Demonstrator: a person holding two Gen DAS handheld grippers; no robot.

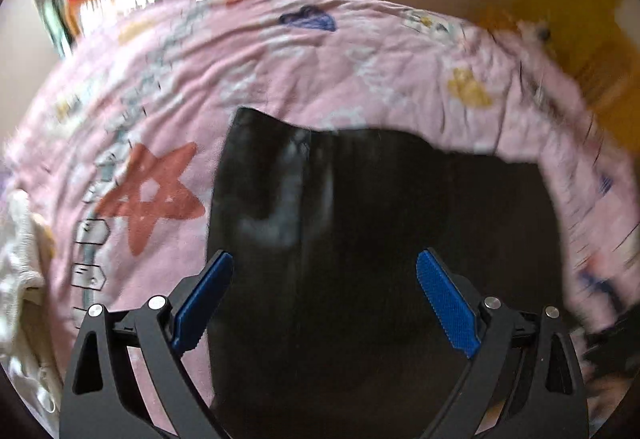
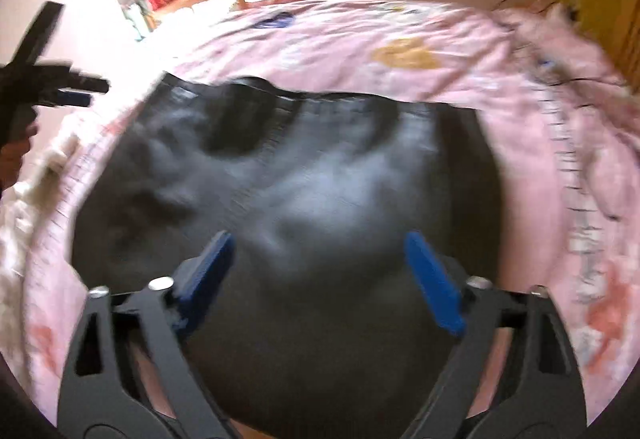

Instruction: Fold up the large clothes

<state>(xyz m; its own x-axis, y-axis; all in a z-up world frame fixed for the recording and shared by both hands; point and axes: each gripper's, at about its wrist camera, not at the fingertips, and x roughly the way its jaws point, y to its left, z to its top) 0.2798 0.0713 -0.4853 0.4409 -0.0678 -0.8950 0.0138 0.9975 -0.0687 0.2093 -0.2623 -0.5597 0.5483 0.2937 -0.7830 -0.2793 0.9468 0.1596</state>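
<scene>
Both claws, left claw (image 1: pixel 325 271) and right claw (image 2: pixel 318 253), gape over the black garment (image 2: pixel 288 179); only the right view shows the other.

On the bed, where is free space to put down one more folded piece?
Bare pink bedsheet lies beyond the black garment, up to the wall, and left of it around the red star. It is crowded at the left edge, where white clothes are piled.

- 1 blk garment (image 1: pixel 360 219), lying on bed
- 1 pink printed bedsheet (image 1: pixel 320 51)
- 1 red star print (image 1: pixel 150 191) in left wrist view; yellow prints: 1 clear per view (rest too blurred to count)
- 1 white cloth pile (image 1: pixel 20 279) at sheet's edge
- 2 grippers: left gripper (image 1: pixel 324 299), right gripper (image 2: pixel 320 279), both w/ jaws apart
</scene>
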